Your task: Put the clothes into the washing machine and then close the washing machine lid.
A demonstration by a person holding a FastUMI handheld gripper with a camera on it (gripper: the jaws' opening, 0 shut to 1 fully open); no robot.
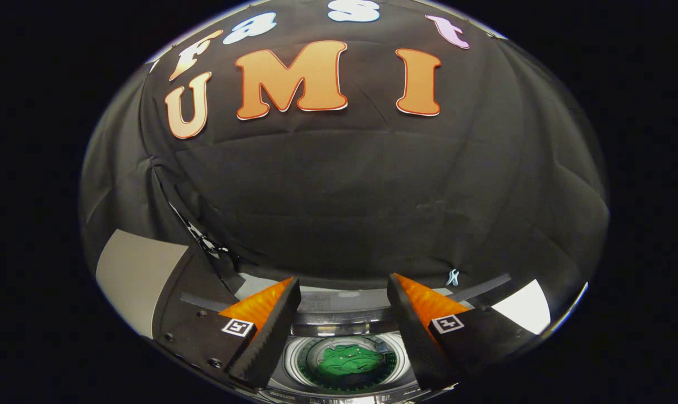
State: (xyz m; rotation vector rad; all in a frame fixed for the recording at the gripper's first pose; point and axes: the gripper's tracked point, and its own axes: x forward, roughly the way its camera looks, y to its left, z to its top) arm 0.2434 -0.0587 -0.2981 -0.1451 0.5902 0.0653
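Green clothes are lying inside the washing machine drum, toward six o'clock between my fingers; I am holding the gripper spread wide, gripping nothing.

1. Fingers: each carries a small square coded marker, a black-and-white pattern with no letters or digits to read.
2. Washing machine: faint print on the panel behind the drum and along the near rim, too small and blurred to make out.
3. No other legible brand, number or sign found.
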